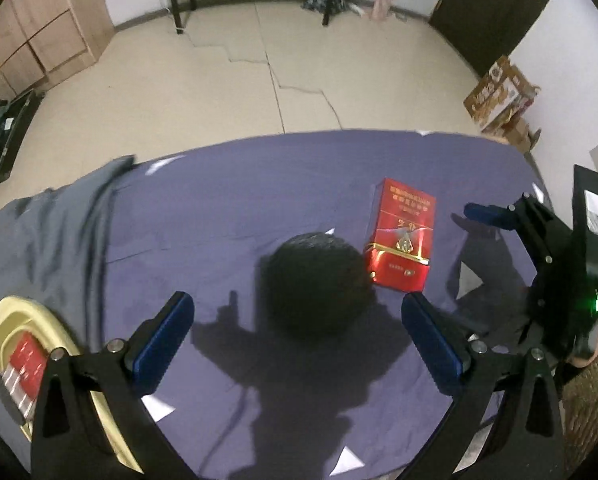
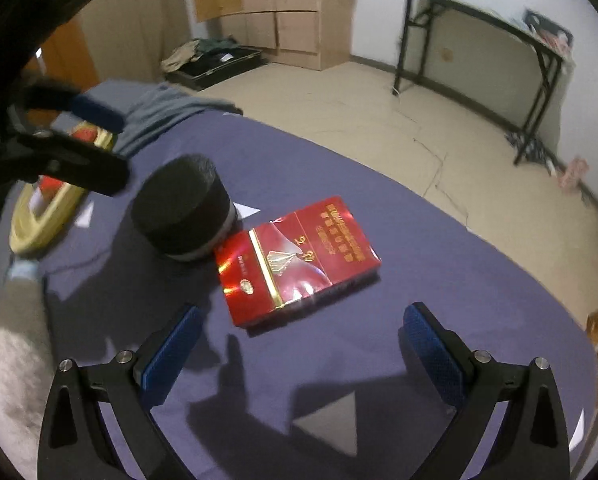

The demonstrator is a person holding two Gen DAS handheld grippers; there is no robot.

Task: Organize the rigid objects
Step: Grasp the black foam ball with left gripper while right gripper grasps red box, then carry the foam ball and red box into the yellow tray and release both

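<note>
The left gripper [image 1: 295,330] is empty, fingers spread wide. The squat black cylindrical container with a grey band at its base [image 1: 319,282] stands on the purple cloth-covered table [image 1: 203,224], directly ahead of the fingertips and roughly centred on the gap between them.

The right gripper [image 2: 299,344] is likewise empty, fingers wide apart. The flat red cardboard cigarette pack with gold trim [image 2: 295,258] lies face up just ahead of its fingertips and slightly toward its left finger [image 2: 171,354]. The pack's long axis runs diagonally across the finger line, near end toward the left finger, far end up and to the right. The pack's near-left corner appears to touch the cylinder or nearly so.

Judgement: each gripper has a nearer target, left for the cylinder, right for the pack. The right gripper would need some rotation to close across the pack's narrow width.

A yellow round tray [image 1: 7,320], already holding a second red pack [image 1: 27,364], sits outside the left gripper's left finger [image 1: 163,340].
</note>
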